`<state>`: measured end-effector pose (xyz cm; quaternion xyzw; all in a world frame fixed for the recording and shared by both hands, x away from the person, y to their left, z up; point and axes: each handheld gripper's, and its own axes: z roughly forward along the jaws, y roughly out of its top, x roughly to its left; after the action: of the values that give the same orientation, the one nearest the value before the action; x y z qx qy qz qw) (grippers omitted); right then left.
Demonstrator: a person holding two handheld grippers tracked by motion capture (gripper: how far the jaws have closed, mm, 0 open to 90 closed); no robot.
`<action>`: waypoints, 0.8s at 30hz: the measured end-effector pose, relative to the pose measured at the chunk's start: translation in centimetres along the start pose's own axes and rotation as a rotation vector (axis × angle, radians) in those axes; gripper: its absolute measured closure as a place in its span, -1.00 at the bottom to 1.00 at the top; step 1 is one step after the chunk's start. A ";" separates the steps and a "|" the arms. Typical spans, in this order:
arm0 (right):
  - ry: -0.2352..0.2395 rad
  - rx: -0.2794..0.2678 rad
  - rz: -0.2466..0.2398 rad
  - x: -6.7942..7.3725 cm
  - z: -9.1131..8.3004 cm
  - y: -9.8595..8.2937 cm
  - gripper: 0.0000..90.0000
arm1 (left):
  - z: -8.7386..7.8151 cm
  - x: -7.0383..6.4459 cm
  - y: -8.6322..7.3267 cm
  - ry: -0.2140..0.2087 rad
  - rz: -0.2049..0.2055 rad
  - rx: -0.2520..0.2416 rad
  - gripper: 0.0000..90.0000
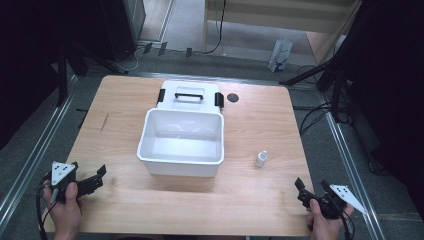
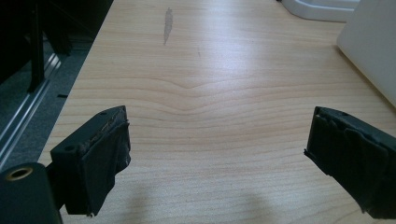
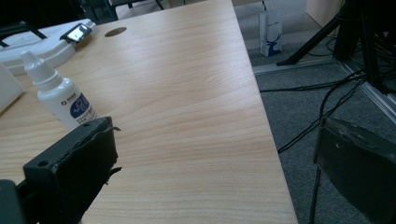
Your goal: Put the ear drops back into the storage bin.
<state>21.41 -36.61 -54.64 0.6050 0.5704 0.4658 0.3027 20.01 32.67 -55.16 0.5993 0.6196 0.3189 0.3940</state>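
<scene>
Both the left gripper (image 1: 90, 176) and right gripper (image 1: 311, 184) gape empty over grained wood table (image 1: 250, 200), near a small white plastic bottle (image 1: 260, 159).

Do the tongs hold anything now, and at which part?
Nothing is held. The left tongs and the right tongs are both open over the table, apart from the small bottle.

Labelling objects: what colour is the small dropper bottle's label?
Dark blue label on the white dropper bottle; clearest in the right gripper view.

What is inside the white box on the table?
The white box stands open and looks empty: its pale floor shows bare in the high view. The strip of floor just behind its near wall is hidden. Its lid lies behind it.
</scene>
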 end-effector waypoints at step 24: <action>0.041 0.373 -0.382 4.1 3.0 3.8 -0.78 | 0.2 -0.1 0.1 -0.004 0.019 0.003 -0.85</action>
<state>25.32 -32.77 -51.48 0.5221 0.7563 0.2991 0.2570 20.27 32.56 -55.14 0.6064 0.6137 0.3204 0.3912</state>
